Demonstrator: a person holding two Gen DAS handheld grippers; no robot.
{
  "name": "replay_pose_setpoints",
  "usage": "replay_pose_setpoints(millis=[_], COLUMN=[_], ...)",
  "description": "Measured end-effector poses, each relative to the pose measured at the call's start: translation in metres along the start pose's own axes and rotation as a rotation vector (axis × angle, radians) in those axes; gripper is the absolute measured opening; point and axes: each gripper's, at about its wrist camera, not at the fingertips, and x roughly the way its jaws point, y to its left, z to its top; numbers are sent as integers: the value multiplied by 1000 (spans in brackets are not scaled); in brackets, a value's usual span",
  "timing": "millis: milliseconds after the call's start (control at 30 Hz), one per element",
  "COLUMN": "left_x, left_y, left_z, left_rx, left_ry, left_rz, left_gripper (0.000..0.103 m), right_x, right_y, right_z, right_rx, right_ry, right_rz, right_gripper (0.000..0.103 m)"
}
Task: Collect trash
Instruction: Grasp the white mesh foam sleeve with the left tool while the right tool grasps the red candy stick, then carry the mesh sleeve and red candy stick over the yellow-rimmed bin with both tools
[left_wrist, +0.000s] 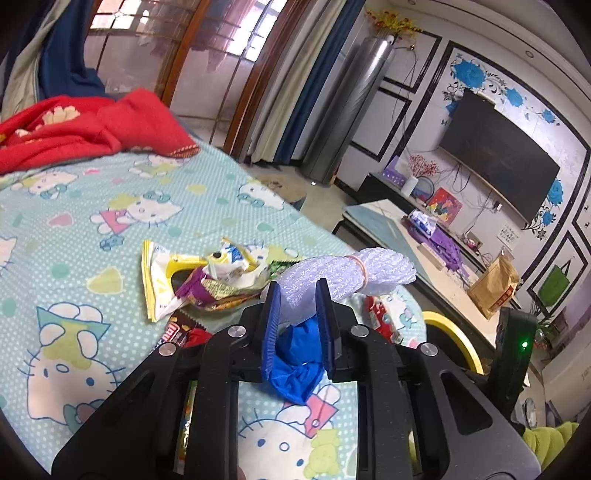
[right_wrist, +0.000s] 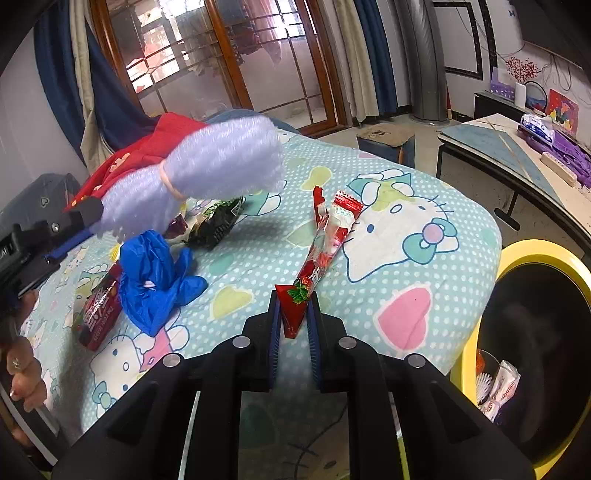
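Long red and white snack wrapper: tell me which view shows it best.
The right wrist view. There the long red and white snack wrapper lies full length on the cartoon-cat bedsheet, its near end pinched in the right gripper. The left wrist view shows only a red and white scrap behind the left gripper.

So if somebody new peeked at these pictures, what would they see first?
Probably the white foam net pinched in the left hand-held gripper, lifted above the cartoon-cat bedsheet. Next, the long red wrapper lying on the sheet, its near end in the right hand-held gripper, and the yellow-rimmed bin beside the bed.
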Motion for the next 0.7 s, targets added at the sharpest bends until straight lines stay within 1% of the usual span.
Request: replay_pose_setpoints(millis=[367,700], left_x=[-18,-22], left_y=[-23,-42], left_z=[4,2], left_rx=[44,77], left_ry=[-34,-43], left_rz=[-45,-88], left_gripper=[10,10], right_x=[-28,-56], right_y=[-5,-38], right_z=[15,34], right_rx=[1,50], right_ry=[-64,-119], right_rz=[3,-43], right_gripper=[14,14])
